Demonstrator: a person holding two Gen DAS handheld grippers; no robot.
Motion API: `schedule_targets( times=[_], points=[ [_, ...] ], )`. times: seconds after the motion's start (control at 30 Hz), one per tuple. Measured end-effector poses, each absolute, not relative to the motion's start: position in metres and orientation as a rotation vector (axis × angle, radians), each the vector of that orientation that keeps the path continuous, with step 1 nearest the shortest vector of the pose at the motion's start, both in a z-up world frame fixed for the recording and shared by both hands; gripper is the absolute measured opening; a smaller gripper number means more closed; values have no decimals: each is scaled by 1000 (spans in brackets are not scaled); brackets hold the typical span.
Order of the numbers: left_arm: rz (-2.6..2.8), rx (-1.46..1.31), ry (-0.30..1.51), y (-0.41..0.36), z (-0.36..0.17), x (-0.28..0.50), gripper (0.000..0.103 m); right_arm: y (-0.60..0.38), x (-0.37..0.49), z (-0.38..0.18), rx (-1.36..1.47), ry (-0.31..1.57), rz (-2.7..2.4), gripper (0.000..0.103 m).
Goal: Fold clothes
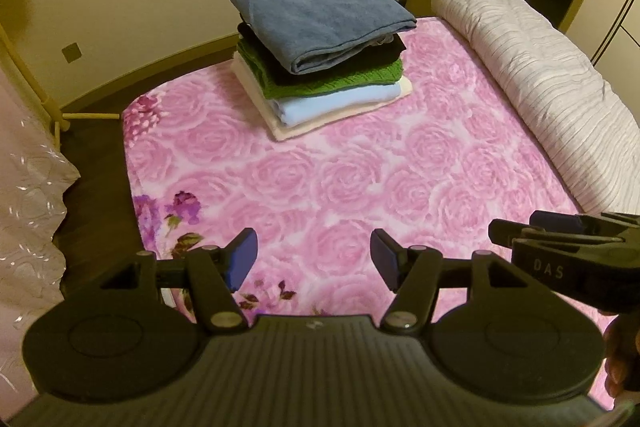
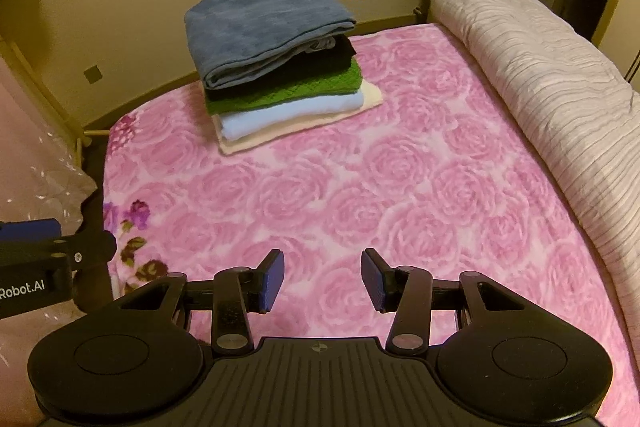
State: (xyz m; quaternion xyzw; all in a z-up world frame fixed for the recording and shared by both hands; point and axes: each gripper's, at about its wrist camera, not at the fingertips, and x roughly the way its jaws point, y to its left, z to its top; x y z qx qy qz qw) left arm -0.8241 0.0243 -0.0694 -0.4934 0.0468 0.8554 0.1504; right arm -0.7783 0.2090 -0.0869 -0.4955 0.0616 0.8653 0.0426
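Observation:
A stack of folded clothes (image 1: pixel 320 55) (image 2: pixel 276 67) sits at the far side of the pink rose-patterned bed cover (image 1: pixel 360 179) (image 2: pixel 380 187). A blue-grey piece lies on top, then black, green, light blue and cream ones. My left gripper (image 1: pixel 313 259) hovers over the near part of the cover, open, nothing between its blue pads. My right gripper (image 2: pixel 322 281) is likewise open and empty over the cover. In the left wrist view the right gripper (image 1: pixel 560 227) shows at the right edge; in the right wrist view the left gripper (image 2: pixel 36 231) shows at the left edge.
A rolled striped white quilt (image 1: pixel 540 83) (image 2: pixel 540 87) lies along the right side of the bed. A wall stands behind the stack. Pale shiny fabric (image 1: pixel 28 195) hangs at the left beside a strip of dark floor (image 1: pixel 96 163).

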Motion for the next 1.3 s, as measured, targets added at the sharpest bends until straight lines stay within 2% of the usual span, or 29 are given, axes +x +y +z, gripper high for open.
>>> schedule_targets(
  times=[1.3],
  points=[
    [2442, -1435, 169, 58, -104, -890, 59, 239, -856, -119, -1566, 197, 2627, 47]
  ],
)
